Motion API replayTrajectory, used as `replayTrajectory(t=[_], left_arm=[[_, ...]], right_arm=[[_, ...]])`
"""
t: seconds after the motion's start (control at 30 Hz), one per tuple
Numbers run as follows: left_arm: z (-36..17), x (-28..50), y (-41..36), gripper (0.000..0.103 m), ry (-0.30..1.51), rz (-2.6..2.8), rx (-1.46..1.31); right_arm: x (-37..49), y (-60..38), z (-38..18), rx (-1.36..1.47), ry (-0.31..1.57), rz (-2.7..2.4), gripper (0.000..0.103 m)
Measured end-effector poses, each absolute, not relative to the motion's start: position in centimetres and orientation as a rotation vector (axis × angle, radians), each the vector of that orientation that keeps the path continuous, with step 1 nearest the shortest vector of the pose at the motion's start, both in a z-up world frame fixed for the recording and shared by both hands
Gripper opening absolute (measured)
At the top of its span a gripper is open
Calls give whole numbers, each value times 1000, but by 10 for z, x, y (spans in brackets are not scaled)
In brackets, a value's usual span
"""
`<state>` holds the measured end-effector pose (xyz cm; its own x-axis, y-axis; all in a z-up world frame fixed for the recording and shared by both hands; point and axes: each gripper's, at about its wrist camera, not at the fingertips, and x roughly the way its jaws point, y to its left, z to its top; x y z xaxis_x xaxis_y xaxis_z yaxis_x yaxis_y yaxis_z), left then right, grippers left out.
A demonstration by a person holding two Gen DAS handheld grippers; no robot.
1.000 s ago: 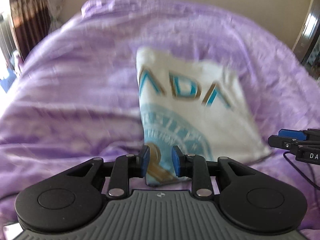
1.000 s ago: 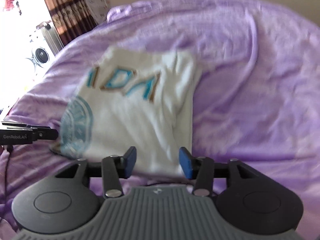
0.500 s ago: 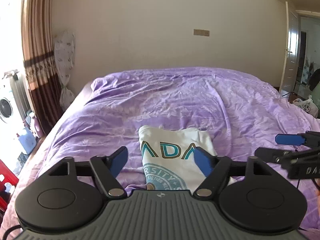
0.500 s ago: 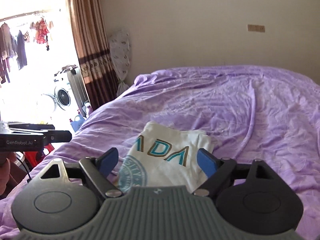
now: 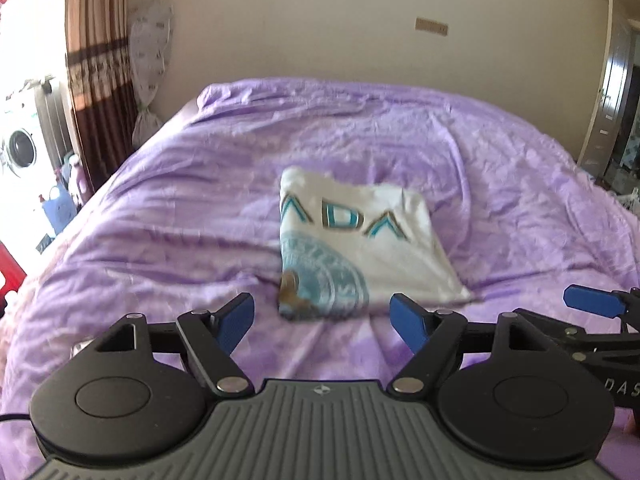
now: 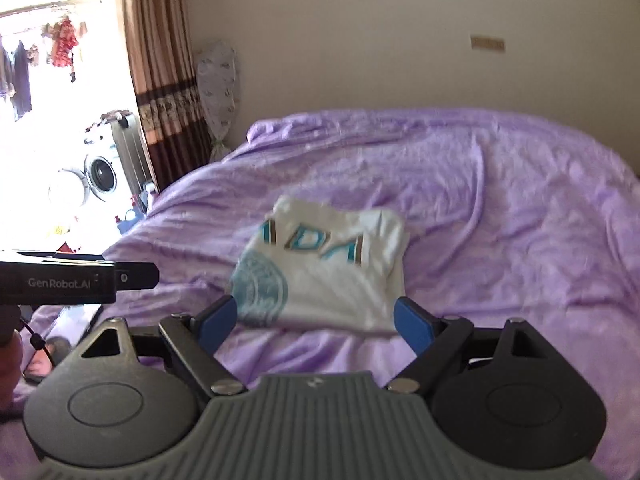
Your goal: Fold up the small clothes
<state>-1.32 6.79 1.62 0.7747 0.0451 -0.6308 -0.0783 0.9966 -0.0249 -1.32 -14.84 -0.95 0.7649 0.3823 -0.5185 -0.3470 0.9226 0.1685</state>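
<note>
A small white T-shirt (image 5: pixel 360 248) with teal letters and a round teal print lies folded into a compact rectangle on the purple bedspread (image 5: pixel 180 220). It also shows in the right wrist view (image 6: pixel 320 268). My left gripper (image 5: pixel 322 322) is open and empty, held just short of the shirt's near edge. My right gripper (image 6: pixel 316 326) is open and empty, also just short of the shirt. The right gripper's blue finger (image 5: pixel 592 306) shows at the right edge of the left wrist view. The left gripper's body (image 6: pixel 76 282) shows at the left of the right wrist view.
The bed fills most of both views, with a beige wall behind it. A brown curtain (image 6: pixel 160 92) and a washing machine (image 6: pixel 100 170) stand to the left. A phone (image 6: pixel 60 344) lies on the bedspread near the left edge. A cabinet (image 5: pixel 612 92) stands at the right.
Both grippers opened and pulled back from the shirt. One second ago the left jaws were narrow over the shirt's near edge; now both stand wide open and the shirt lies free.
</note>
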Motion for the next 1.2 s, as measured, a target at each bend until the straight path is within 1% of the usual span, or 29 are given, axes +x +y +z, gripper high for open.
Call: replayTrajectory(t=[0.27, 0.47, 0.73, 1.2], left_arm=[[-24, -1, 64, 90, 803, 86, -35], [-44, 10, 62, 90, 887, 92, -26], [-46, 11, 60, 90, 899, 93, -17], [-44, 12, 60, 90, 894, 91, -9]], right_arm=[[-12, -126, -41, -23, 635, 391, 82], [4, -121, -60, -32, 685, 373, 82], [13, -117, -70, -29, 729, 381, 82], [13, -116, -70, -24, 730, 381, 82]])
